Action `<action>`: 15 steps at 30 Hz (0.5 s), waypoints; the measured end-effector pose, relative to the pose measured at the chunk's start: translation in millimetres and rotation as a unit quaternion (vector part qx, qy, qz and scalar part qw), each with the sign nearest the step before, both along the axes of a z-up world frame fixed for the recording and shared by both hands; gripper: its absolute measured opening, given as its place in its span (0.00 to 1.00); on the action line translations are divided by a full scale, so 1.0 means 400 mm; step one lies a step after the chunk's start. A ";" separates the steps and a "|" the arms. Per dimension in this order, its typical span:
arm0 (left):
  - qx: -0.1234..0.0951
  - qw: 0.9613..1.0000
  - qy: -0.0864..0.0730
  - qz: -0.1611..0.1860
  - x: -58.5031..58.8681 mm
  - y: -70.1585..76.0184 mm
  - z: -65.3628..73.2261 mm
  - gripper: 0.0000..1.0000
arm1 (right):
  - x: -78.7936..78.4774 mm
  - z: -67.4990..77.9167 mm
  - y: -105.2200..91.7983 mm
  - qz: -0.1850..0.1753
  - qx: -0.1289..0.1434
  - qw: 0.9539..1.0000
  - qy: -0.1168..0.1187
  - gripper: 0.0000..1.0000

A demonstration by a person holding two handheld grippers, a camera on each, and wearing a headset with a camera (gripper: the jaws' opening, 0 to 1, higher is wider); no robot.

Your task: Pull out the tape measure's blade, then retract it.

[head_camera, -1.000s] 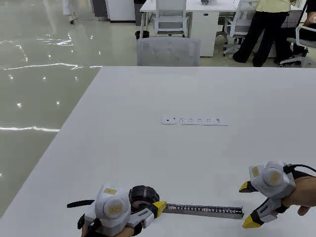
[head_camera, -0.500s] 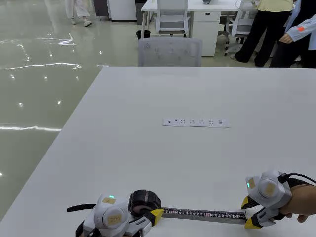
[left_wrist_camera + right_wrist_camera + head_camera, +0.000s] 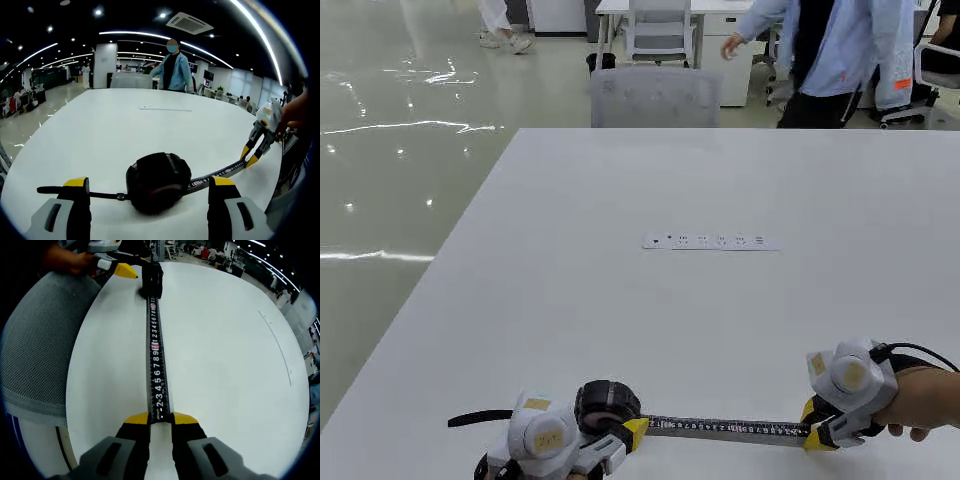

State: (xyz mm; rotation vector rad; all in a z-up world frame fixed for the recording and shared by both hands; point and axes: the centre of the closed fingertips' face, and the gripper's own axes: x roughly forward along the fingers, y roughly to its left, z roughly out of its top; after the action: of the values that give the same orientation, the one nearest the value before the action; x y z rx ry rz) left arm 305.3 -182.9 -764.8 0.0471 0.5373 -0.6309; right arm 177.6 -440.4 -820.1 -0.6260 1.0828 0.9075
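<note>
- The left tongs (image 3: 148,182) gape wide with the case (image 3: 610,405) between the tips; no touch is visible.
- The right tongs (image 3: 160,418) pinch the end of the blade (image 3: 156,350), which lies flat on the worktop (image 3: 570,300) and runs from the case towards 3 o'clock.
- A strap (image 3: 478,417) trails from the case towards 9 o'clock.
- A power strip (image 3: 712,242) lies at 12 o'clock of the blade, well apart.
- A chair (image 3: 655,97) at 12 o'clock and a person (image 3: 840,40) at 1 o'clock stand beyond the far edge.

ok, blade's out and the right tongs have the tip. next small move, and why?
Probably ease the right tongs back toward the case, feeding the blade in. A long numbered stretch already lies flat on the table, the tip is pinched, and the left tongs bracket the case.
</note>
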 end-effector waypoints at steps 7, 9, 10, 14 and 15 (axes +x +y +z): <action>0.002 1.000 0.011 -0.003 0.005 -0.035 -0.011 0.87 | 0.002 -0.001 0.001 -0.008 -0.014 1.000 0.013 0.13; 0.002 1.000 0.016 -0.002 0.009 -0.043 -0.014 0.82 | 0.002 -0.001 0.000 -0.012 -0.015 1.000 0.015 0.14; 0.001 1.000 0.026 0.000 0.007 -0.045 -0.018 0.77 | 0.003 -0.002 -0.001 -0.014 -0.015 1.000 0.016 0.14; 0.005 0.999 0.036 0.012 0.009 -0.050 -0.023 0.66 | 0.004 -0.003 -0.003 -0.026 -0.016 0.999 0.018 0.14; 0.004 0.999 0.039 0.009 0.006 -0.056 -0.025 0.66 | 0.004 -0.003 -0.004 -0.026 -0.017 0.999 0.017 0.14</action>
State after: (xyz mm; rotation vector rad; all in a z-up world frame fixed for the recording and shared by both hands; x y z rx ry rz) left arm 307.8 -205.2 -774.8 0.0243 0.6153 -0.6142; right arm 179.3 -441.9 -821.3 -0.6097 1.1421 0.8593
